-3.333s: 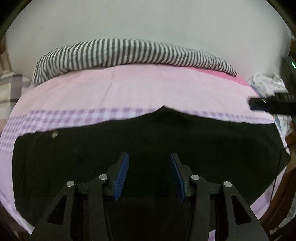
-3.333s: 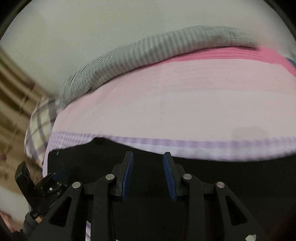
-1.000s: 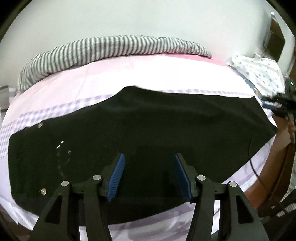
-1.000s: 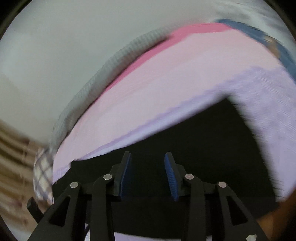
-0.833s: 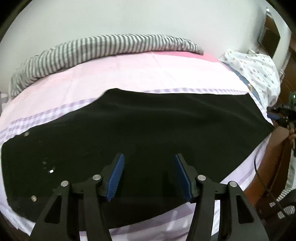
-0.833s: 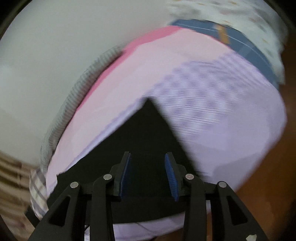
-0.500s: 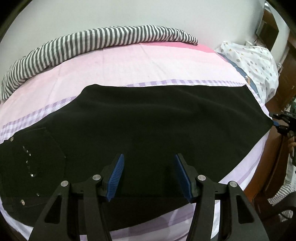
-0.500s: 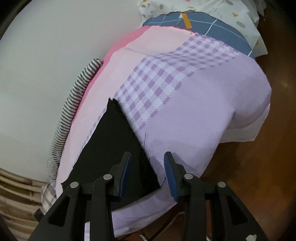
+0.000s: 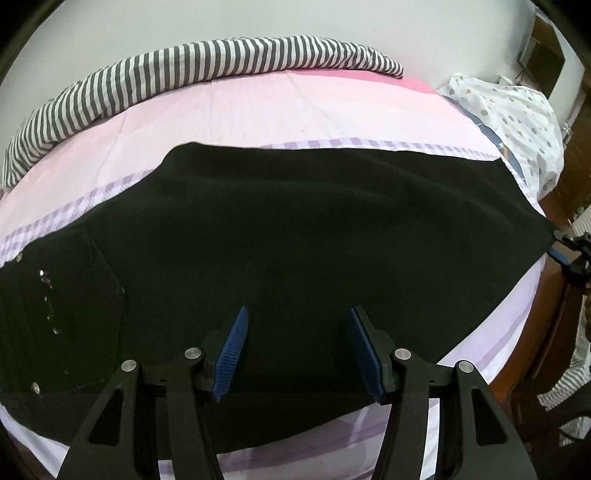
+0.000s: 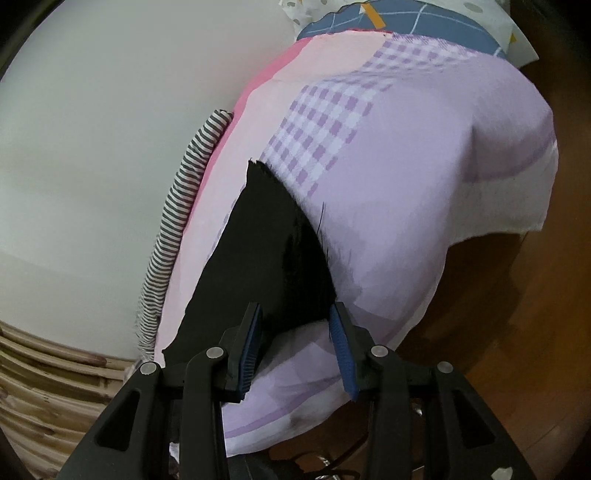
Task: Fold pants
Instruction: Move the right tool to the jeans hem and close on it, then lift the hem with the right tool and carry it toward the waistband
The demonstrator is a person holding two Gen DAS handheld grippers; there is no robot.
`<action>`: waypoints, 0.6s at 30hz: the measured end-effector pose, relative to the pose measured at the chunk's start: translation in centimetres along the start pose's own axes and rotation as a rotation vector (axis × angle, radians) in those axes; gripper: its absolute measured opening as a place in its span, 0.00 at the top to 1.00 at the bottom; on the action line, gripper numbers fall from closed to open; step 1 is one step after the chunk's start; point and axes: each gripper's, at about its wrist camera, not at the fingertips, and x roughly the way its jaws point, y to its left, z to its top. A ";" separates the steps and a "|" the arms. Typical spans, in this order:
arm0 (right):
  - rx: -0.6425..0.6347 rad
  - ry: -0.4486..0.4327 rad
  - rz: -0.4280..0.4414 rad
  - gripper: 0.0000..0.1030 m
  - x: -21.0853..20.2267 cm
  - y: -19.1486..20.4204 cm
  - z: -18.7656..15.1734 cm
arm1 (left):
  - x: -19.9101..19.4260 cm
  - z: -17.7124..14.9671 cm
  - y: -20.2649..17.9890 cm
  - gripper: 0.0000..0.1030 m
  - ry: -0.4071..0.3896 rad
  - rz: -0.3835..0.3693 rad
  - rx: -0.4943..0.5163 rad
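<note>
On the bed [image 9: 258, 110] we count one pair of black pants [image 9: 295, 236], laid flat across the pink and lilac sheet, long axis running left to right in the left wrist view. Waist end sits at the left there: we make out several small metal studs and a pocket outline. Hem end is at the right, near the bed's right edge.

Two grippers, each with two blue-padded fingers. Our left gripper [image 9: 297, 349] hangs over the near middle of the pants, jaws apart, nothing between the pads, not pinching the cloth. Our right gripper [image 10: 297, 341] is at the hem corner: its jaws stand apart with the black corner and a strip of lilac sheet showing between them. We see no pad pressing on the fabric, so we call it released, not grasping. Loose threads fray off the hem edge just beyond the right pad. In the left wrist view that same gripper [image 9: 572, 251] shows small at the far right, just beside the hem corner.

Other items, one each: a striped grey-and-white blanket [image 9: 184, 70] rolled along the far side against the wall, a white spotted cloth [image 9: 517, 122] at the far right, a blue grid-pattern cloth [image 10: 399, 20] under it in the right wrist view. Wooden floor [image 10: 535, 332] lies past the bed's end.
</note>
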 end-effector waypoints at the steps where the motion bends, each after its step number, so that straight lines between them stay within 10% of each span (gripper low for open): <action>1: 0.011 0.006 0.020 0.64 0.1 0.0 -0.3 | 0.2 -0.1 0.1 0.45 0.004 0.002 -0.002; 12: 0.028 -0.042 0.026 0.65 1.4 0.9 -0.2 | 0.4 -0.9 -0.4 0.43 -0.018 0.021 0.032; 18: 0.045 -0.096 -0.005 0.90 1.4 1.3 0.6 | 0.4 -1.3 -0.6 0.41 -0.047 0.027 0.049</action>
